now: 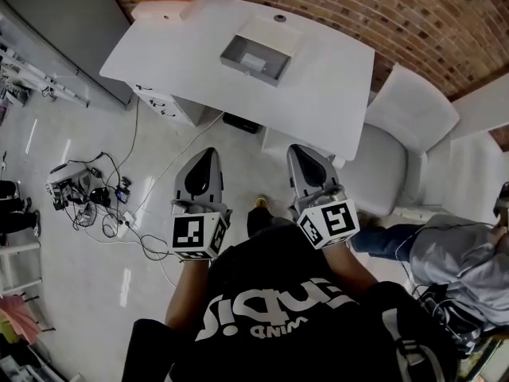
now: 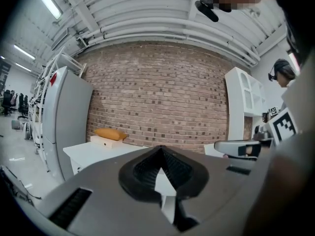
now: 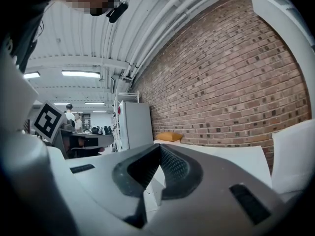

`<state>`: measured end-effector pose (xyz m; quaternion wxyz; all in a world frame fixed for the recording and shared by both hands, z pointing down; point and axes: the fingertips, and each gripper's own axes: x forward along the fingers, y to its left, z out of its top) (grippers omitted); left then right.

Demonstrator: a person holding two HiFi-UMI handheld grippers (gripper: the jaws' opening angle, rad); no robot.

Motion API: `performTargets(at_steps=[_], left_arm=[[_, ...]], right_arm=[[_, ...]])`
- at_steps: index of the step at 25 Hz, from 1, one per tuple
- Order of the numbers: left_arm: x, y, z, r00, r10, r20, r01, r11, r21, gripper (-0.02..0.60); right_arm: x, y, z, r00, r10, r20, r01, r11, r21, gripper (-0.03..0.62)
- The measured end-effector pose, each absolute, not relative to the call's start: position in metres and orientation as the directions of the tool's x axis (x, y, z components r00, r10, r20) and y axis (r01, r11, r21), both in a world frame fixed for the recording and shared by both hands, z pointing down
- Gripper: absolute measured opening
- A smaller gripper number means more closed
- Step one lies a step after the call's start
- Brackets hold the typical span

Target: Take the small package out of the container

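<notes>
Two closed, empty: left gripper (image 1: 207, 156), right gripper (image 1: 301, 153) | package (image 1: 253, 60) in container (image 1: 232, 52) on table (image 1: 318, 82) | chair (image 1: 390, 165) beside

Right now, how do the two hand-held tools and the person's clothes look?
The left tool and right tool are grey, tapered shells with black ribbed pads inside. Each carries a white cube with black square markers. The person wears a black shirt with white lettering.
</notes>
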<state>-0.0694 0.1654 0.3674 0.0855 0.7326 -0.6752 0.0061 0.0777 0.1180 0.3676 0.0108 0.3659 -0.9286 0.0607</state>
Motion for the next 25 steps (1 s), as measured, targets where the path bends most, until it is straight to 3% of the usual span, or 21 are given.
performTargets(at_steps=[12, 25], left_arm=[[-0.074, 0.092, 0.370, 0.039, -0.990, 0.137, -0.993, -0.022, 0.119, 0.005], [-0.094, 0.032, 0.376, 0.070, -0.991, 0.117, -0.991, -0.056, 0.124, 0.005]], right_arm=[[0.070, 0.036, 0.379, -0.762, -0.645, 0.062, -0.646, 0.750, -0.141, -0.002], [0.048, -0.018, 0.386, -0.750, -0.658, 0.064, -0.660, 0.740, -0.128, -0.002]])
